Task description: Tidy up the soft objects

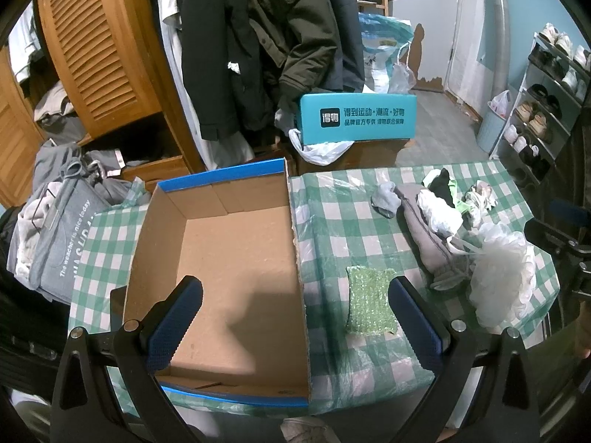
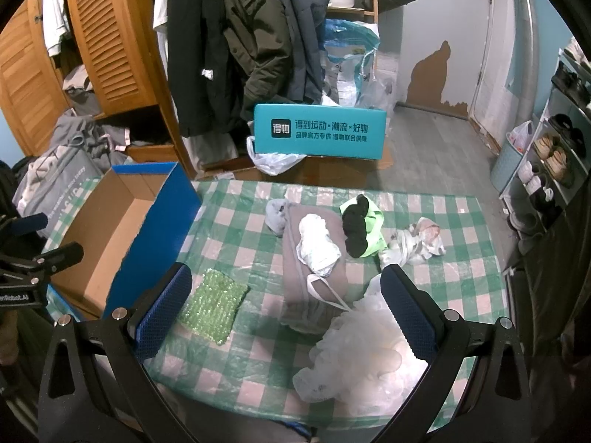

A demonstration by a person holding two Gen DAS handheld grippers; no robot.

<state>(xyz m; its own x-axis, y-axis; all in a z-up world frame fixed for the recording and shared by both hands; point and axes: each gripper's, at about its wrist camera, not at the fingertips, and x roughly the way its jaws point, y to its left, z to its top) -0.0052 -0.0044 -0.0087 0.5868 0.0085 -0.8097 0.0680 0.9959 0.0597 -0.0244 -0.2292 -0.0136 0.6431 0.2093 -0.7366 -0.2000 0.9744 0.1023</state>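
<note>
An open blue cardboard box with nothing inside stands on the left of the checked table. My left gripper hangs open above the box's right wall. Beside the box lies a green sponge. Further right, a grey folded cloth carries a white crumpled piece. A white mesh bath pouf sits near the front edge, with my right gripper open above it and the cloth. A black sock on a lime cloth and a pale rag lie behind.
The green-and-white checked table ends close behind the pile. A teal box and plastic bags stand on the floor beyond. Coats hang at the back, a wooden wardrobe at left, a shoe rack at right.
</note>
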